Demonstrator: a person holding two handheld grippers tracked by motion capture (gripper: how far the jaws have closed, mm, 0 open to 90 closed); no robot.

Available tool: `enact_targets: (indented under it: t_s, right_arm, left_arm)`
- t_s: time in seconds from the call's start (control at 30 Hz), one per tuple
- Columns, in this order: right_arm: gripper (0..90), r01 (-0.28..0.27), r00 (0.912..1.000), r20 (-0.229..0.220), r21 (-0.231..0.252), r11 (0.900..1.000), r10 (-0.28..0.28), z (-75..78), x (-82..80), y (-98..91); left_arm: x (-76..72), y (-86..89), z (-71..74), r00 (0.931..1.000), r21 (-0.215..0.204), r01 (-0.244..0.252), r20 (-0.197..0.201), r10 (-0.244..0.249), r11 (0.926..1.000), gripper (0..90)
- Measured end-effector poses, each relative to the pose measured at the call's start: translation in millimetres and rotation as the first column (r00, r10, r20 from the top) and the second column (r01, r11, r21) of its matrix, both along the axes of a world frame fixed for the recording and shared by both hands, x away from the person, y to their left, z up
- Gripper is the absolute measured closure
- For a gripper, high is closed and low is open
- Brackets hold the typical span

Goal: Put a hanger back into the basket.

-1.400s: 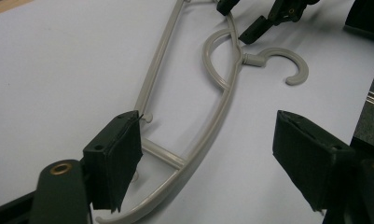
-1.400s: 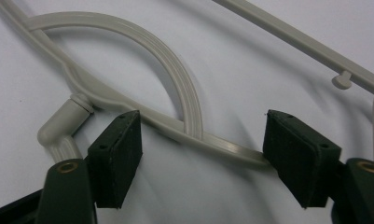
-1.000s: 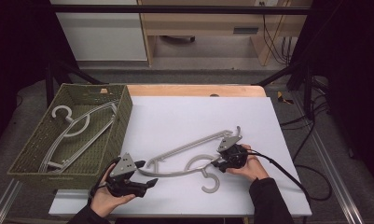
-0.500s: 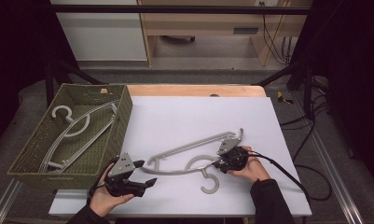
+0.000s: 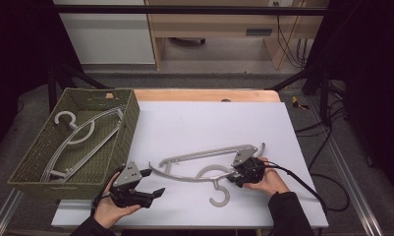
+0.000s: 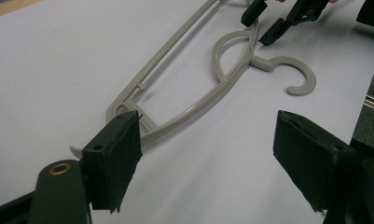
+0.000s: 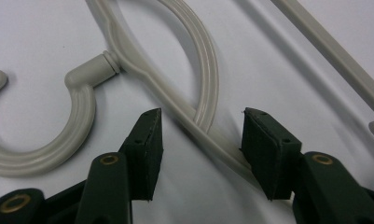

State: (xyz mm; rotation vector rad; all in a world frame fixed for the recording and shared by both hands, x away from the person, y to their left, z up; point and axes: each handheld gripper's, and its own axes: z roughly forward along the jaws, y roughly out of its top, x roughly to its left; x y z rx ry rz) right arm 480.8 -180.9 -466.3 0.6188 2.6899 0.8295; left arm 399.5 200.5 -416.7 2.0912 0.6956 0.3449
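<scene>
Grey hanger point(image 5: 204, 164) flat on worktop point(image 5: 194, 123), long axis left-right, right tongs point(image 5: 239, 173) nearer. Left tongs point(image 6: 208, 158) wide, empty, hanger end just ahead. Right tongs point(image 7: 201, 149) straddle hanger's shoulder, jaws reopening slightly, pads not pressing.

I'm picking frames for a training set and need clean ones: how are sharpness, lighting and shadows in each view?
High view: evenly lit white table, dark surroundings, slightly soft. Left gripper view: the hanger reads clearly, while the near jaws are dim and a little soft. Right gripper view: the right gripper straddles the hanger arm, which is sharp; soft shadows, no glare.
</scene>
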Motion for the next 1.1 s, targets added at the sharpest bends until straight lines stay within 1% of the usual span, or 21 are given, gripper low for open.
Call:
enact_targets:
  t_s: [0.03,0.07,0.13,0.17,0.2,0.27,0.3,0.37,0.47,0.5,0.53,0.6,0.67,0.7,0.8,0.83,0.87,0.9,0.97,1.07,1.1]
  right_arm:
    - [52.7,0.001,0.9999,-0.016,0.006,1.0,-0.001,0.7,0.0,0.0]
    - [52.7,0.001,0.9999,-0.016,0.006,1.0,-0.001,0.7,0.0,0.0]
    - [54.5,0.007,0.9999,-0.01,-0.011,0.9999,-0.007,1.6,-1.2,0.0]
    - [56.2,0.012,0.9998,-0.013,-0.015,0.9998,-0.012,2.3,-2.0,0.0]
    - [57.6,0.004,0.9998,-0.021,-0.022,0.9998,-0.004,3.1,-2.6,-1.0]
    - [60.6,0.007,0.9998,-0.021,-0.04,0.9992,-0.008,4.1,-5.6,-2.3]
    - [62.2,0.009,0.9995,-0.03,-0.048,0.9988,-0.011,5.1,-8.4,-3.4]
    - [64.2,0.012,0.9994,-0.032,-0.057,0.9983,-0.014,5.7,-12.3,-5.9]
    - [67.3,0.022,0.9991,-0.035,-0.046,0.9987,-0.024,6.0,-17.4,-10.1]
    - [68.3,0.037,0.9984,-0.041,-0.037,0.9986,-0.038,6.0,-19.0,-11.2]
    - [69.2,0.036,0.9976,-0.058,-0.028,0.999,-0.038,6.6,-20.4,-13.0]
    - [71.9,0.049,0.9961,-0.072,-0.025,0.9985,-0.05,8.0,-24.1,-15.8]
    - [72.7,0.057,0.9953,-0.077,-0.023,0.9981,-0.059,8.2,-25.8,-16.5]
    - [74.4,0.068,0.9938,-0.087,-0.014,0.9976,-0.069,8.4,-30.4,-17.9]
    - [74.7,0.077,0.9923,-0.097,-0.012,0.997,-0.078,8.7,-34.1,-18.0]
    - [73.5,0.079,0.9935,-0.081,-0.025,0.9966,-0.081,8.6,-35.8,-17.4]
    - [72.2,0.071,0.9938,-0.085,-0.011,0.9974,-0.071,6.8,-35.5,-16.9]
    - [70.8,0.069,0.9944,-0.079,-0.021,0.9974,-0.071,5.6,-34.9,-16.2]
    - [71.0,0.071,0.9936,-0.086,-0.024,0.9972,-0.073,4.1,-34.7,-14.5]
    - [71.8,0.072,0.9938,-0.083,-0.032,0.9969,-0.074,4.5,-34.8,-14.2]
    - [72.1,0.055,0.9959,-0.071,-0.039,0.9978,-0.057,4.6,-34.1,-14.5]
  left_arm:
    - [0.2,0.1,-0.1,1.0,-0.001,-0.001,0.0,0.001,1.0,23.1]
    - [0.2,0.1,-0.1,1.0,-0.001,-0.001,0.0,0.001,1.0,23.1]
    - [0.2,0.7,-0.1,1.0,-0.001,-0.005,0.001,0.005,1.0,23.1]
    - [0.0,1.4,0.6,1.0,-0.002,-0.004,0.001,0.004,1.0,23.1]
    - [0.0,1.6,0.9,1.0,-0.001,-0.004,0.002,0.004,1.0,23.1]
    - [0.1,1.7,0.9,1.0,-0.001,-0.005,0.002,0.005,1.0,23.1]
    - [0.1,1.7,0.7,1.0,0.0,-0.005,0.002,0.005,1.0,23.2]
    - [0.2,1.4,0.2,1.0,0.0,-0.007,0.001,0.007,1.0,23.1]
    - [0.1,1.2,-0.2,1.0,0.002,-0.007,0.001,0.007,1.0,23.1]
    - [0.1,1.3,-0.2,1.0,0.002,-0.009,0.002,0.009,1.0,23.1]
    - [0.1,1.6,-0.2,1.0,0.001,-0.01,0.0,0.01,0.9999,23.1]
    - [0.0,1.9,-0.1,0.9999,0.0,-0.011,0.0,0.011,0.9999,23.0]
    - [-0.1,2.0,-0.1,0.9999,0.0,-0.011,-0.001,0.011,0.9999,23.0]
    - [-0.2,1.9,-0.2,0.9999,0.001,-0.011,0.0,0.011,0.9999,23.0]
    - [-0.3,1.6,-0.3,1.0,0.001,-0.009,0.0,0.009,1.0,23.0]
    - [-0.2,1.3,-0.5,1.0,0.002,-0.008,-0.001,0.008,1.0,23.0]
    - [-0.4,1.2,-0.5,1.0,0.005,-0.002,-0.004,0.002,1.0,22.9]
    - [-0.4,1.0,-0.5,1.0,0.005,-0.001,-0.004,0.001,1.0,22.9]
    - [-0.4,0.7,-0.7,1.0,0.002,0.001,-0.005,-0.001,1.0,22.9]
    - [-0.3,0.0,-1.6,1.0,0.003,0.0,-0.005,0.0,1.0,22.8]
    - [-0.4,0.0,-1.5,1.0,0.004,0.001,-0.004,-0.001,1.0,22.7]
